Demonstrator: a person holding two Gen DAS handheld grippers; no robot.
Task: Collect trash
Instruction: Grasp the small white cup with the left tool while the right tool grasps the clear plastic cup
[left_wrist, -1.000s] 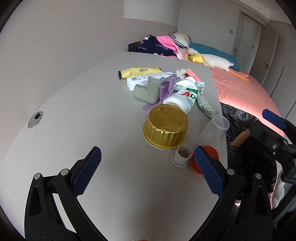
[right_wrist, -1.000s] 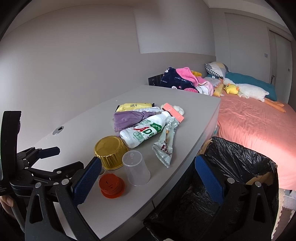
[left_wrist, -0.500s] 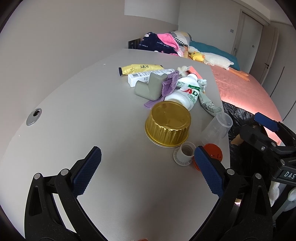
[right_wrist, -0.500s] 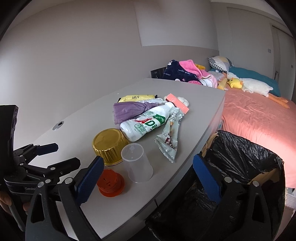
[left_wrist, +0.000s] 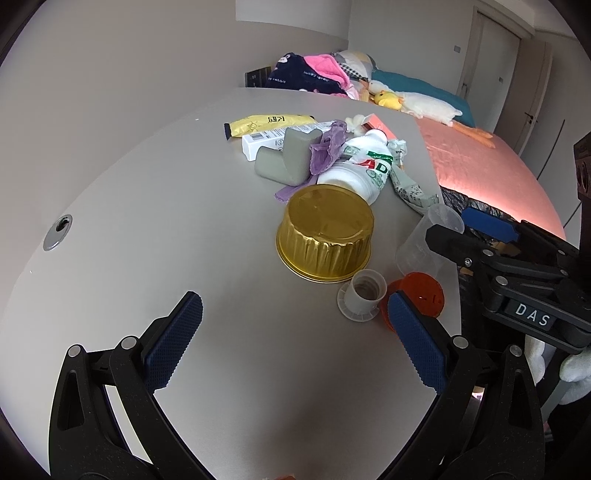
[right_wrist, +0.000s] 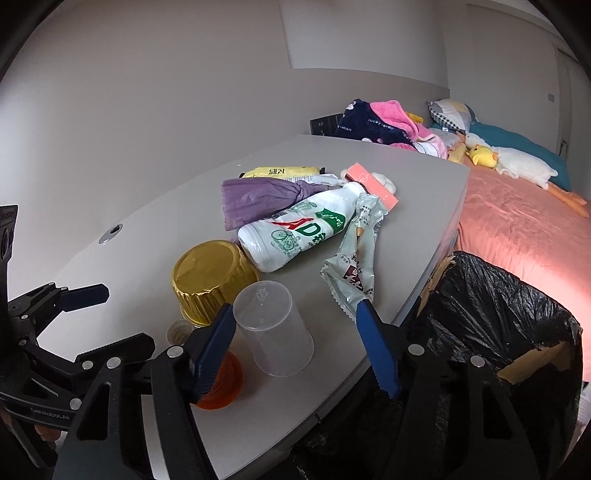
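Trash lies on the grey table: an upturned gold foil cup, a clear plastic cup, an orange lid, a small white cap, a white bottle, a silvery wrapper, a purple bag, a yellow packet. My right gripper is open, its fingers on either side of the clear cup, not touching it. My left gripper is open and empty, just short of the white cap. A black-lined trash bin stands beside the table's edge.
A grey foam piece and a white box lie behind the gold cup. A pink box lies at the bottle's neck. A bed with a pink sheet, clothes and plush toys is beyond. A metal grommet sits at the table's left.
My right gripper has moved forward and narrowed, so its fingers now flank the clear cup. My left gripper has edged forward toward the white cap and orange lid.
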